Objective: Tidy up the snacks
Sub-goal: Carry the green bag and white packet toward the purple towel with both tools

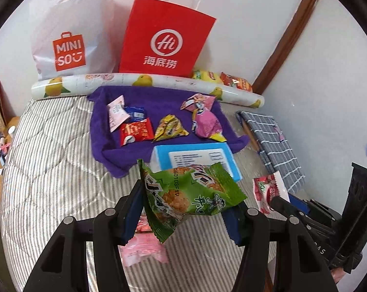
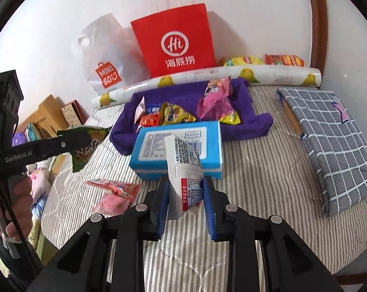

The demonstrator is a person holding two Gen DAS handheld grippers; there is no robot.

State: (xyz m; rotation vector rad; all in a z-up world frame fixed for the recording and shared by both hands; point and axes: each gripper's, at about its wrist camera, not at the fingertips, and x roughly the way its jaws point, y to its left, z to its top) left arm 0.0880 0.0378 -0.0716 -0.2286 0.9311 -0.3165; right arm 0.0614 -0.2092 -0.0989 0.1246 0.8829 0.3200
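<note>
My left gripper (image 1: 186,209) is shut on a green snack packet (image 1: 190,194), held above the striped bed; the packet also shows in the right wrist view (image 2: 86,143). My right gripper (image 2: 186,199) is shut on a white and red snack packet (image 2: 183,170), which shows at the right of the left wrist view (image 1: 268,189). Ahead lies a purple towel (image 1: 159,102) with several snacks on it: pink (image 1: 205,119), yellow (image 1: 169,129), red (image 1: 136,131). A blue box (image 2: 178,146) lies at the towel's near edge.
Two pink and red packets (image 2: 115,194) lie on the striped bedding (image 2: 256,182) near the left gripper. A red paper bag (image 1: 166,39), a white Miniso bag (image 1: 69,36) and a rolled mat (image 1: 147,82) stand along the wall. A grey checked cloth (image 2: 329,141) lies right.
</note>
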